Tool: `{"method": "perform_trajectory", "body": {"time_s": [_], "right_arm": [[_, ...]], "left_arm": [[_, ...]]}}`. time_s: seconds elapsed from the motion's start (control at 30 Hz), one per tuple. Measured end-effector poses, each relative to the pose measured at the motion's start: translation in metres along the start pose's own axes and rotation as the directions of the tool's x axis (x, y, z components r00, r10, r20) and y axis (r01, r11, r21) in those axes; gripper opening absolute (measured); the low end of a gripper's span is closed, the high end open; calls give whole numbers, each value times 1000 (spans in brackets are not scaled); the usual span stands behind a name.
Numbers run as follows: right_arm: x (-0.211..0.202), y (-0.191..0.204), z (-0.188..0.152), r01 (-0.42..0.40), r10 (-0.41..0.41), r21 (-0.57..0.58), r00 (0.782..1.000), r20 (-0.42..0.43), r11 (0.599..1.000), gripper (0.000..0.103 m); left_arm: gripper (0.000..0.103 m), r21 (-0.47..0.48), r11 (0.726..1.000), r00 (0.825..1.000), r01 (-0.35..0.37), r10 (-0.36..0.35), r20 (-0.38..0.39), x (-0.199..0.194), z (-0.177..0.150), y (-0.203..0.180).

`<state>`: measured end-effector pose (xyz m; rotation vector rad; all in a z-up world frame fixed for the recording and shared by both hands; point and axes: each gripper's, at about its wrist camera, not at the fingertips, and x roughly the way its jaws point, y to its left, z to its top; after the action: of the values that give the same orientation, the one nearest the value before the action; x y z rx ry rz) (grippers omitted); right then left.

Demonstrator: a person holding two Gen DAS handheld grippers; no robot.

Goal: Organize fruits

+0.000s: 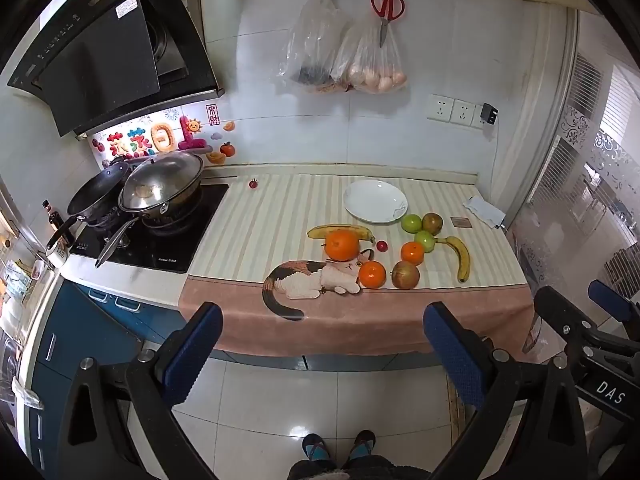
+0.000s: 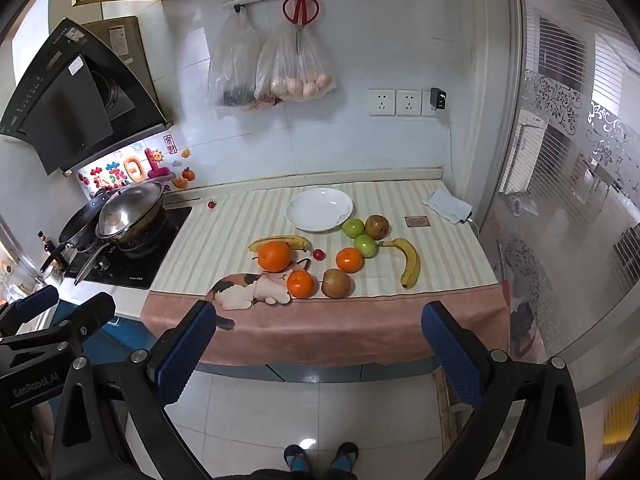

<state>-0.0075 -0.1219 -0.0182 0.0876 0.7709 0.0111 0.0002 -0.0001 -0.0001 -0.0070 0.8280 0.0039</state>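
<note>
Fruit lies loose on the striped cloth: a large orange (image 1: 341, 244) (image 2: 274, 256) in front of a banana (image 1: 340, 231) (image 2: 280, 242), two smaller oranges (image 1: 372, 275) (image 1: 412, 253), a red-green apple (image 1: 405, 275) (image 2: 336, 283), two green apples (image 1: 411, 223) (image 1: 425, 241), a brown pear (image 1: 432, 223) (image 2: 377, 227), a second banana (image 1: 460, 254) (image 2: 409, 261) and a small red fruit (image 1: 382, 245). An empty white plate (image 1: 375, 201) (image 2: 319, 209) sits behind them. My left gripper (image 1: 320, 352) and right gripper (image 2: 320, 352) are open and empty, held back from the counter's front edge.
A stove with a lidded wok (image 1: 162, 186) and a frying pan (image 1: 98, 194) stands at the left. A small red fruit (image 1: 253, 184) lies near the stove. Bags (image 1: 360, 56) and scissors (image 1: 387, 10) hang on the wall. A white cloth (image 1: 484, 210) lies far right. Glass door at right.
</note>
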Motion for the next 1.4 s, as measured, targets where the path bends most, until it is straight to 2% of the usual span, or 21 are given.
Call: {"method": "perform_trajectory", "body": {"time_s": [1.07,1.4], "right_arm": [[1,-5,5,30,-30,-8,999,13,1000,103],[2,-3,7,37,-37,-14,999,14,999,103]], "left_arm": [[103,3,1000,1000,-4,4,3,2,1,-3],[103,3,1000,1000,-10,10,3,7,1,8]]}}
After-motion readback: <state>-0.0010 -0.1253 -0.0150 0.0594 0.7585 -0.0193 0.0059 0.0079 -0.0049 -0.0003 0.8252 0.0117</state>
